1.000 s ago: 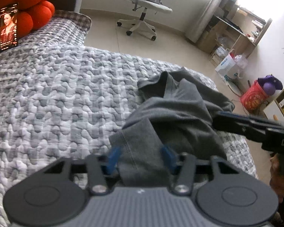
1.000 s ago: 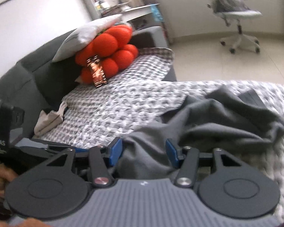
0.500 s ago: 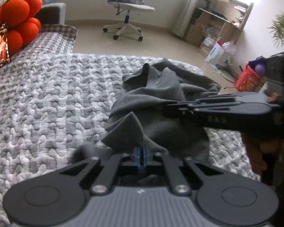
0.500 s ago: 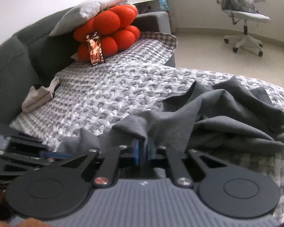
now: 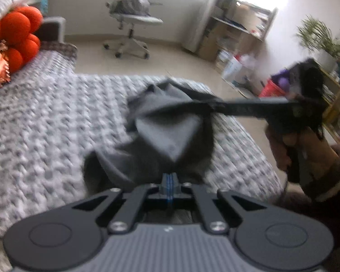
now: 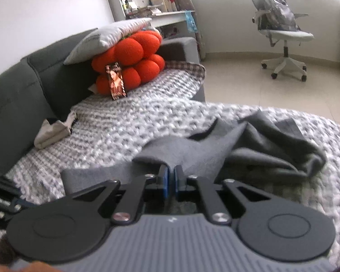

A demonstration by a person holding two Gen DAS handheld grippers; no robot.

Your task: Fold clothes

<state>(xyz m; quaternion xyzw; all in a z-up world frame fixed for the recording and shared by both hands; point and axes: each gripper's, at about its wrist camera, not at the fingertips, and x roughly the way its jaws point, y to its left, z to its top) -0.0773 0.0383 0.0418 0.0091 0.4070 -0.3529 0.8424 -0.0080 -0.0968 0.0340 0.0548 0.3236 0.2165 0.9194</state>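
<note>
A dark grey garment (image 5: 170, 131) lies bunched on the grey-and-white knitted blanket (image 5: 45, 117). My left gripper (image 5: 169, 178) is shut on a fold of its near edge, the blue pads pressed together with cloth pinched between them. In the right wrist view the same garment (image 6: 249, 149) spreads to the right, and my right gripper (image 6: 171, 174) is shut on a raised fold of it. The right gripper's dark fingers (image 5: 249, 107) also cross the left wrist view, reaching into the cloth, with a person's hand (image 5: 290, 147) on the handle.
Orange ball cushions (image 6: 133, 61) under a grey pillow (image 6: 108, 38) and a small picture card (image 6: 116, 80) lean on the dark sofa back (image 6: 22, 83). A beige cloth (image 6: 54, 132) lies by it. An office chair (image 6: 281, 34) stands on the tiled floor beyond the blanket's edge.
Both grippers went from open around the garment's edge to shut on it. The left one has since drawn back and lifted, pulling cloth into a taut peak; the right has shifted slightly.
</note>
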